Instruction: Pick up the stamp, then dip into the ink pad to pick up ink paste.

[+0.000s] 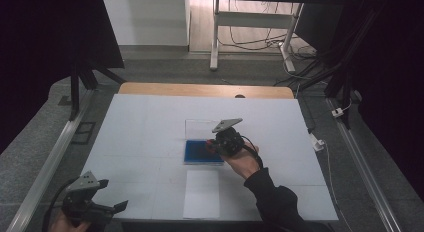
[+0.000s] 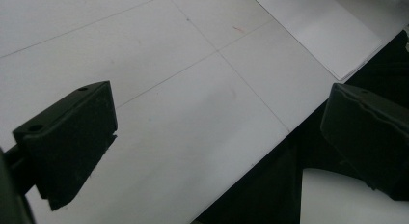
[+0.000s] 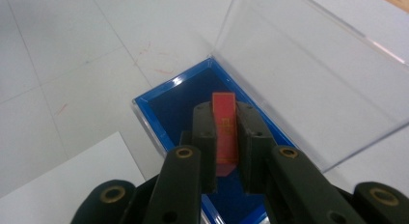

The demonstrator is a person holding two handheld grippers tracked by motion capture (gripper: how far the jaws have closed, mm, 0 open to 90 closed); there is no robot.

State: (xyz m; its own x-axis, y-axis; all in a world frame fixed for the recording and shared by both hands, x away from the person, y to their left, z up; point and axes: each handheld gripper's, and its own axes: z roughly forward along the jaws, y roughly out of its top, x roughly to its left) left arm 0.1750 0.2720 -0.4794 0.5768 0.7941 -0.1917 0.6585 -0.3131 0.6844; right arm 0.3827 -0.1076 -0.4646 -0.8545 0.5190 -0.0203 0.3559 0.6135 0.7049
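Observation:
A blue-lined case (image 1: 197,152) with a clear lid (image 1: 201,128) standing open lies at the middle of the white table. My right gripper (image 1: 214,144) hovers over the case's right side. In the right gripper view its jaws are shut on a thin red card (image 3: 225,127), held on edge above the blue tray (image 3: 169,108), with the clear lid (image 3: 308,74) rising behind. My left gripper (image 1: 117,194) rests at the near left corner of the table, its jaws wide apart. Between its fingers (image 2: 72,137) there is bare table only.
A white sheet of paper (image 1: 201,193) lies in front of the case near the table's front edge; its corner (image 2: 318,31) appears in the left gripper view. The table's front edge (image 2: 270,151) runs under the left gripper. A desk frame and cables stand beyond the table.

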